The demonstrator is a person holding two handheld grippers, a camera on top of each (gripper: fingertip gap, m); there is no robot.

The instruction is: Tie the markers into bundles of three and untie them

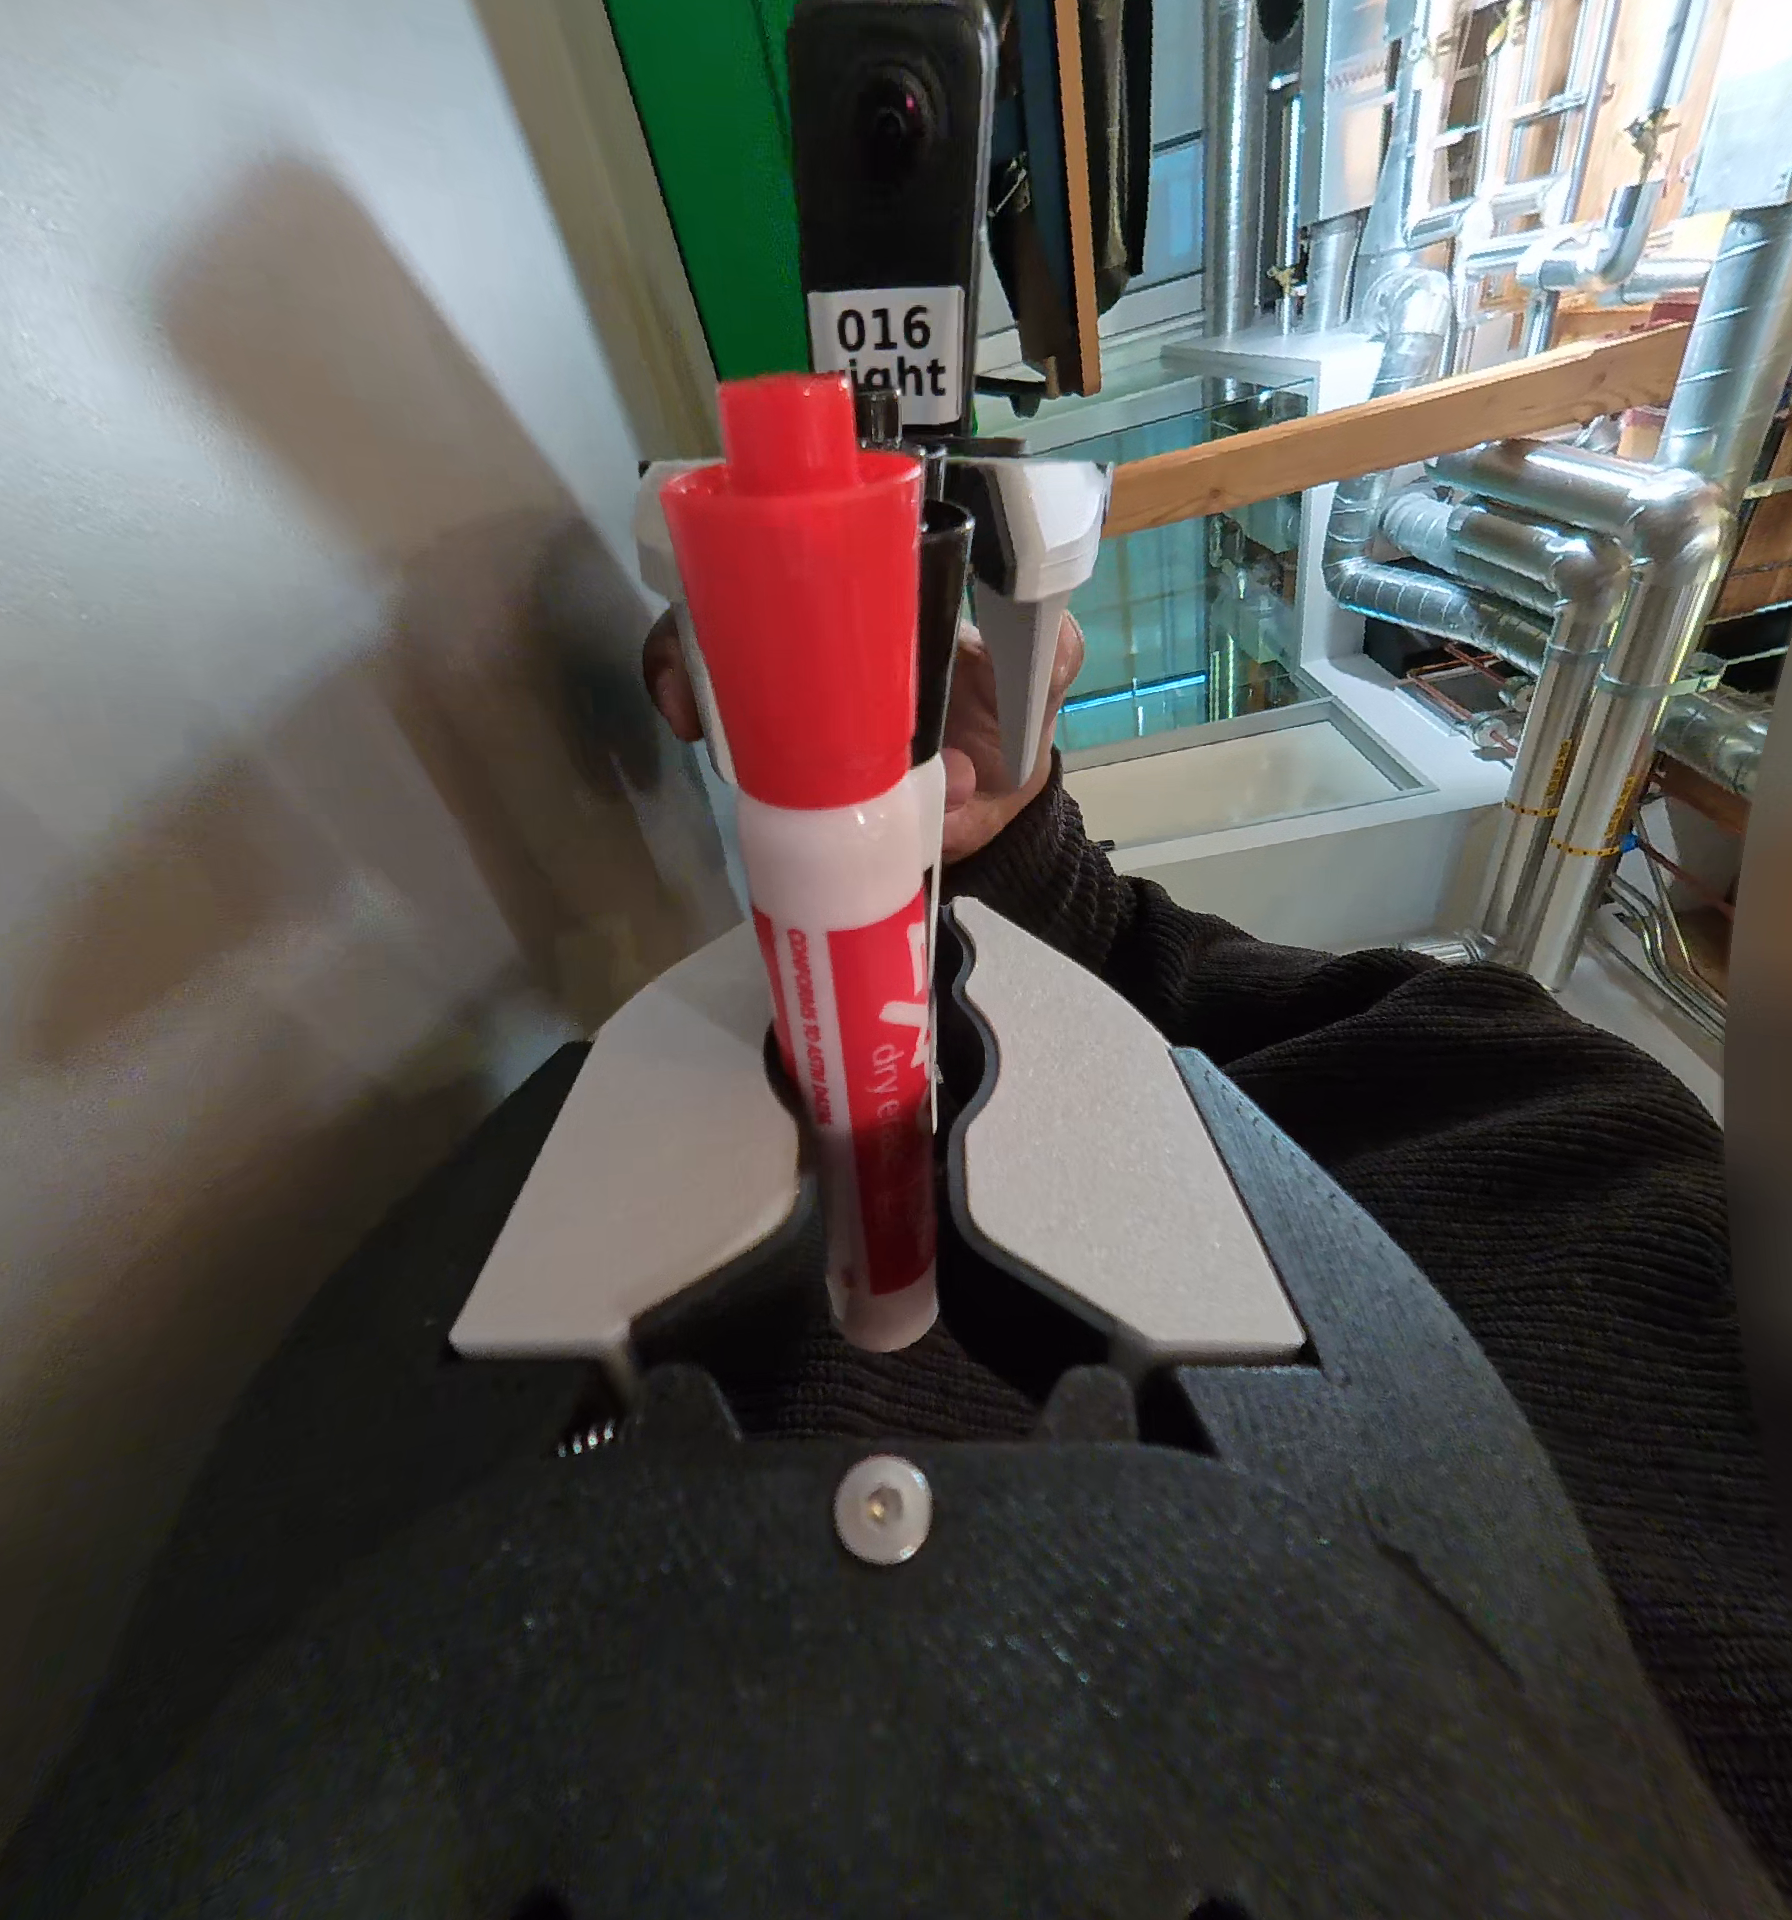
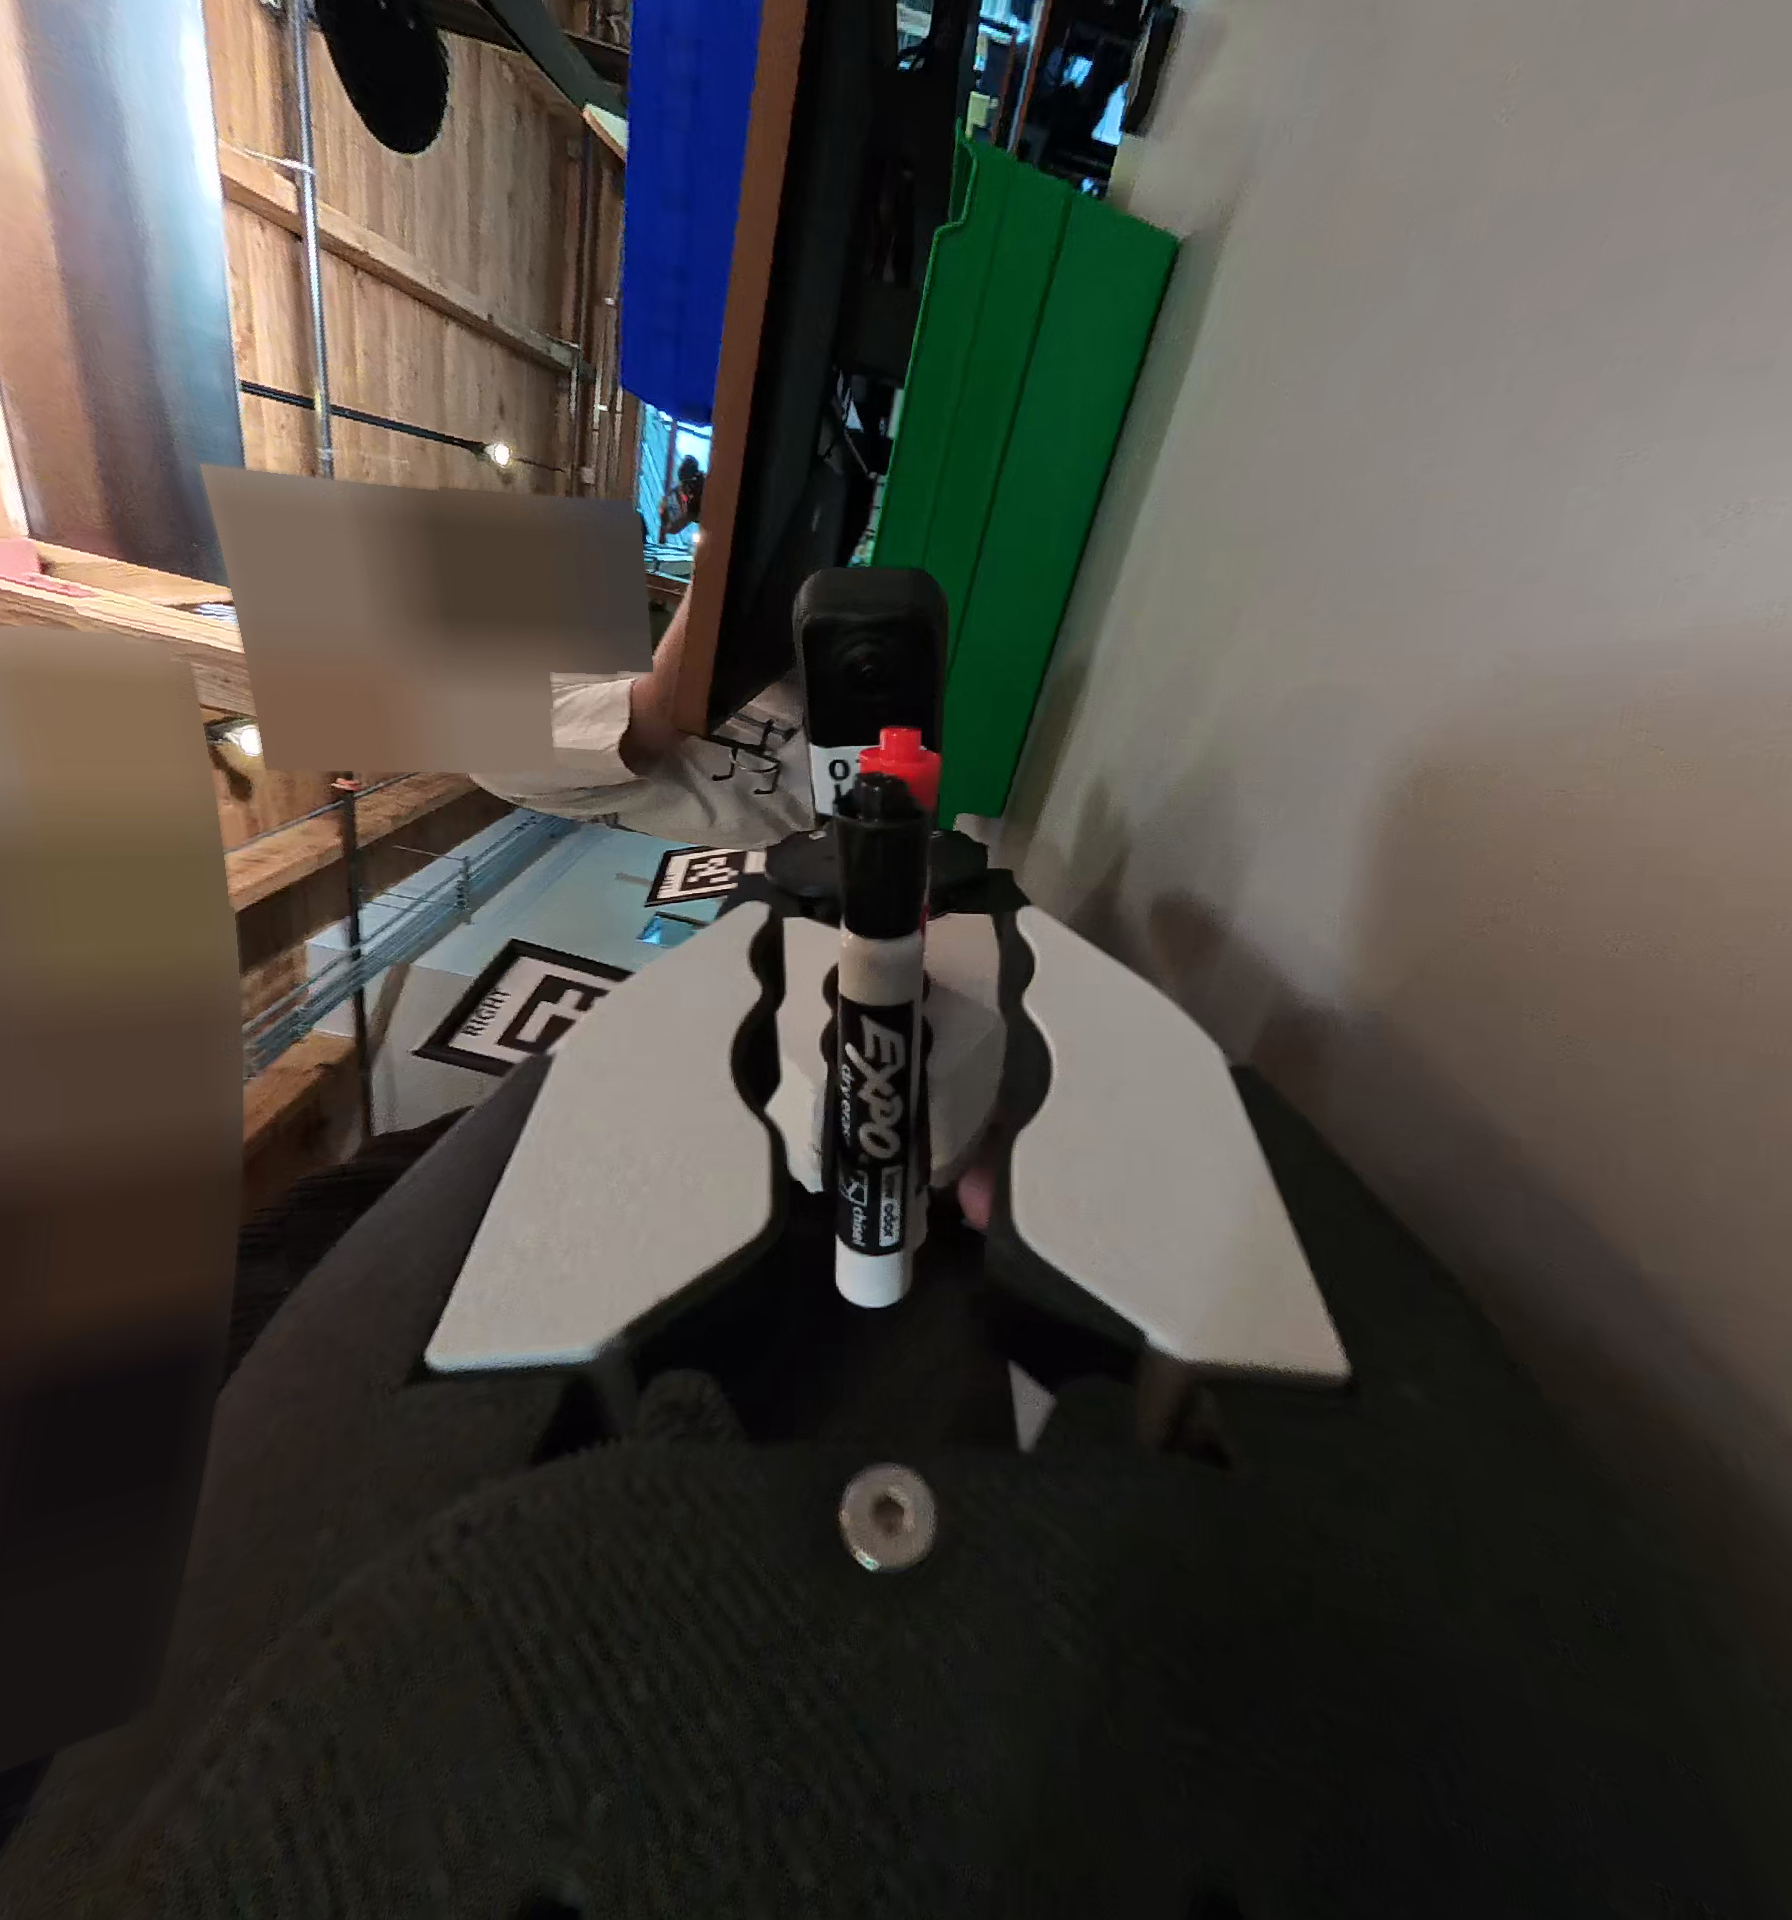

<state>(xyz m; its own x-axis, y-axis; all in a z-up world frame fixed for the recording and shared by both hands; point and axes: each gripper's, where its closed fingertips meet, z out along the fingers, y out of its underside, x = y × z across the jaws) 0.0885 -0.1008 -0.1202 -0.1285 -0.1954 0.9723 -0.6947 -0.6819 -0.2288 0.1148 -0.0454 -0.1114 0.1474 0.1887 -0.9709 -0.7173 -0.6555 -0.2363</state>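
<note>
The red marker [image 1: 835, 831] stands between the left claw [image 1: 876, 1101] fingers, pinched there, with a black marker [image 1: 939, 623] just behind. The right claw [image 2: 892, 1081] (facing it) gapes around another black marker [image 2: 876, 1049], not touching.

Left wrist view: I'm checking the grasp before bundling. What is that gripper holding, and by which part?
The left gripper pinches the red marker by its labelled barrel, below the cap. A black marker sits right behind it.

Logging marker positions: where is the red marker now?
In the left wrist view, the red marker stands between the left tool's fingers, a black marker just behind it.
</note>
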